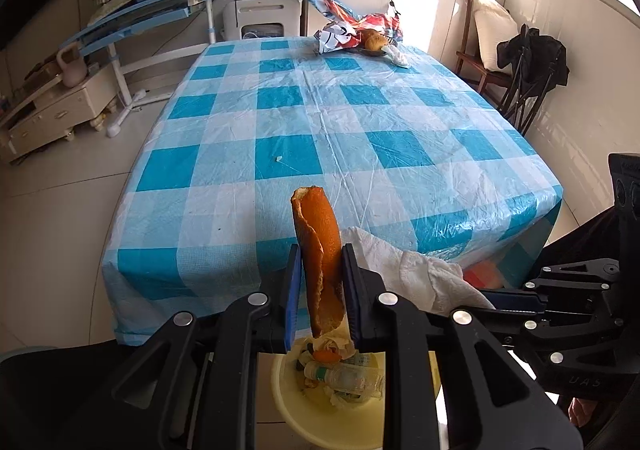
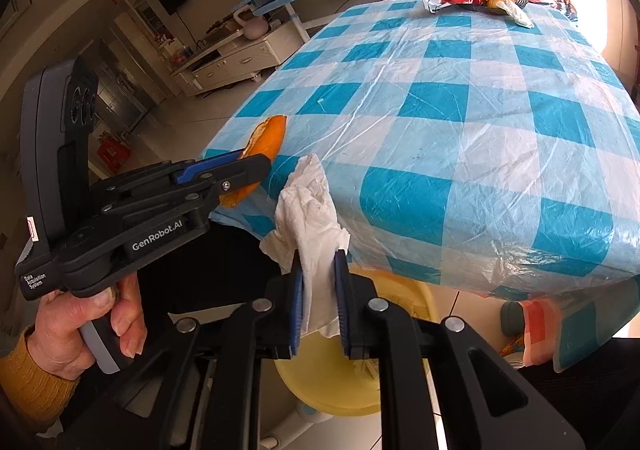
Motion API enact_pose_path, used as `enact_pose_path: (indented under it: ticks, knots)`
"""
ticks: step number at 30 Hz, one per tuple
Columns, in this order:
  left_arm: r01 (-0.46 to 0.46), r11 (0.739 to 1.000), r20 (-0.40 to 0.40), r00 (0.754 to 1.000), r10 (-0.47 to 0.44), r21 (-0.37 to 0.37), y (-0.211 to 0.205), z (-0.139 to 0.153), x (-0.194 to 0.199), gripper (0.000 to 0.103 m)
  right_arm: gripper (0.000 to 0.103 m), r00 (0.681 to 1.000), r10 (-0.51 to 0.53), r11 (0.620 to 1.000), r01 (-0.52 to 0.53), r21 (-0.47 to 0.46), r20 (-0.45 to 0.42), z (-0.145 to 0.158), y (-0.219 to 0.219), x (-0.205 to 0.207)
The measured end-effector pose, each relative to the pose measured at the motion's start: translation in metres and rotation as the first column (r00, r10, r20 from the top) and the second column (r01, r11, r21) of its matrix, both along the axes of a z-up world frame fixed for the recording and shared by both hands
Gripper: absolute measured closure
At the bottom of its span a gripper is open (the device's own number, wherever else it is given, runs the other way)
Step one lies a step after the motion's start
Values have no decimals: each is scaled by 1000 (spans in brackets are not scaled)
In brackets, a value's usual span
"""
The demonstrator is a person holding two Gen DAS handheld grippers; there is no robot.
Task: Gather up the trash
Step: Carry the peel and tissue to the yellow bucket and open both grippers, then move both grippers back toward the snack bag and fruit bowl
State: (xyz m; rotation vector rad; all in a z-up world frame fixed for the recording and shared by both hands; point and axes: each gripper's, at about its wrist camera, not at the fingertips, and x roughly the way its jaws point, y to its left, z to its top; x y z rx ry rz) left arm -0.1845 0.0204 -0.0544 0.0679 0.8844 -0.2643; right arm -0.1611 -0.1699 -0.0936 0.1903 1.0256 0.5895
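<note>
Beyond the checked table (image 1: 344, 137), poised over the yellow bin (image 1: 288, 406): left gripper (image 1: 320, 290) clamping orange peel (image 1: 320, 250), right gripper (image 2: 319, 302) pinching crumpled tissue (image 2: 312, 209), ready for dropping

Below my left gripper (image 1: 320, 278) the yellow bin (image 1: 288, 402) is open at 6 o'clock, though a plastic bottle (image 1: 344, 376) and scraps crowd its far side. The orange peel (image 1: 320, 250) clamped in my jaws hangs straight over that opening. At 3 o'clock my right gripper (image 2: 318, 290) and its white tissue (image 2: 312, 209) sit just beside me, narrowing the way. At 12 o'clock the table edge (image 1: 240, 262) rises close ahead. The checked tabletop beyond lies open up to the plate of leftovers (image 1: 374, 45) at the far end.
</note>
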Motion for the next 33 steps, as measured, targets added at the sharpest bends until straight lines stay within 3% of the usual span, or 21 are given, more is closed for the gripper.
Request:
enact_pose_path:
  ticks: [11, 17, 18, 19, 21, 23, 33]
  knots:
    - [45, 998, -46, 998, -44, 32, -10, -13, -21, 84, 81, 998, 21, 999, -24, -39, -56, -11, 8, -10]
    - [64, 997, -91, 994, -60, 41, -12, -22, -27, 84, 74, 998, 18, 999, -21, -50, -65, -11, 7, -11]
    - [65, 997, -99, 993, -61, 44, -12, -24, -27, 84, 69, 998, 14, 999, -17, -51, -62, -10, 7, -11]
    - [66, 997, -104, 993, -61, 46, -12, -25, -27, 81, 62, 998, 9, 999, -12, -52, -58, -9, 6, -12]
    - [66, 997, -108, 992, -61, 45, -12, -26, -28, 75, 58, 999, -3, 999, 0, -54, -48, -8, 5, -15]
    - [50, 998, -99, 994, -45, 42, -9, -24, -28, 56, 53, 999, -18, 998, 16, -55, -38, -7, 3, -15]
    - [-21, 1000, -53, 998, 20, -16, 6, -13, -28, 36, 41, 998, -57, 998, 57, -35, -4, -2, -3, -16]
